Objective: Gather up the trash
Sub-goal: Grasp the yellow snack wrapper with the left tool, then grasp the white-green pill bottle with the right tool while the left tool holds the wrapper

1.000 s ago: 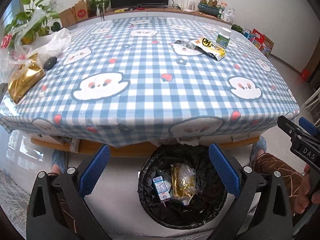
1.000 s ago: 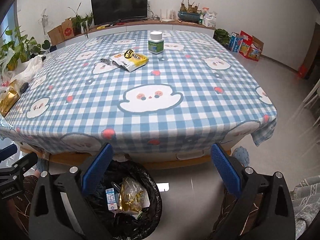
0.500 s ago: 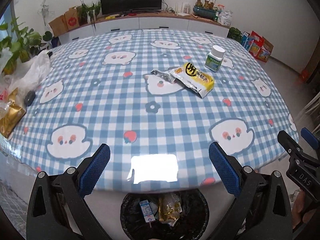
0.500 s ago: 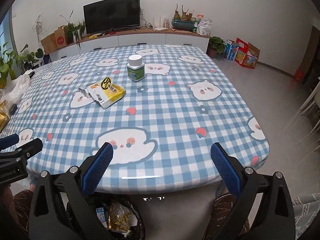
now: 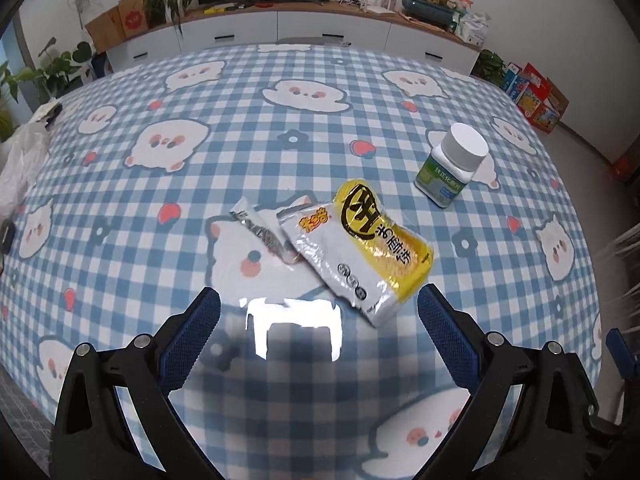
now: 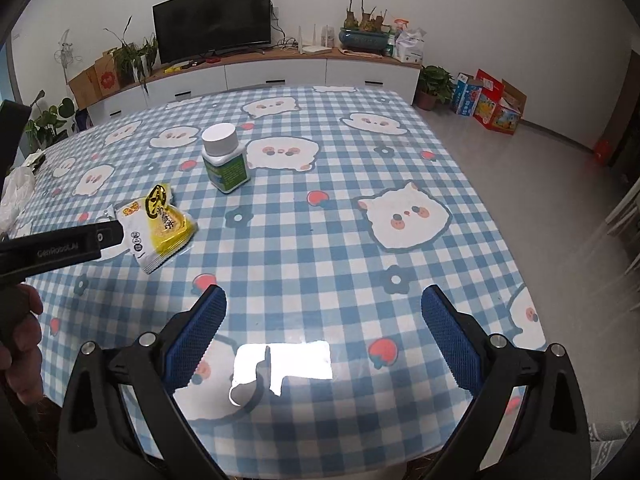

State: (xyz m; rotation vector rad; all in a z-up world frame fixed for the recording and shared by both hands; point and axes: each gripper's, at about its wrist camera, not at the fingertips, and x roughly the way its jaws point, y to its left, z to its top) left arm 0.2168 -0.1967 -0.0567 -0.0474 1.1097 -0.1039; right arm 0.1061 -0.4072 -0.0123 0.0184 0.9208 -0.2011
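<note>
Yellow snack packet (image 5: 362,244) just ahead of spread left gripper (image 5: 318,332)

Both fisheye cameras look forward between their own gripper's spread fingers, down and across the checked tablecloth (image 5: 320,128) toward the far wall. The left view sits close over the snack packet (image 5: 360,244); the right view stands farther off to the side. They share the packet (image 6: 160,228), the white-capped bottle (image 5: 452,164) (also (image 6: 224,156)) and the television (image 6: 212,20)

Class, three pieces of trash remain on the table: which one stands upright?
The white-capped green bottle stands upright; the yellow snack packet and the silver wrapper lie flat.
</note>
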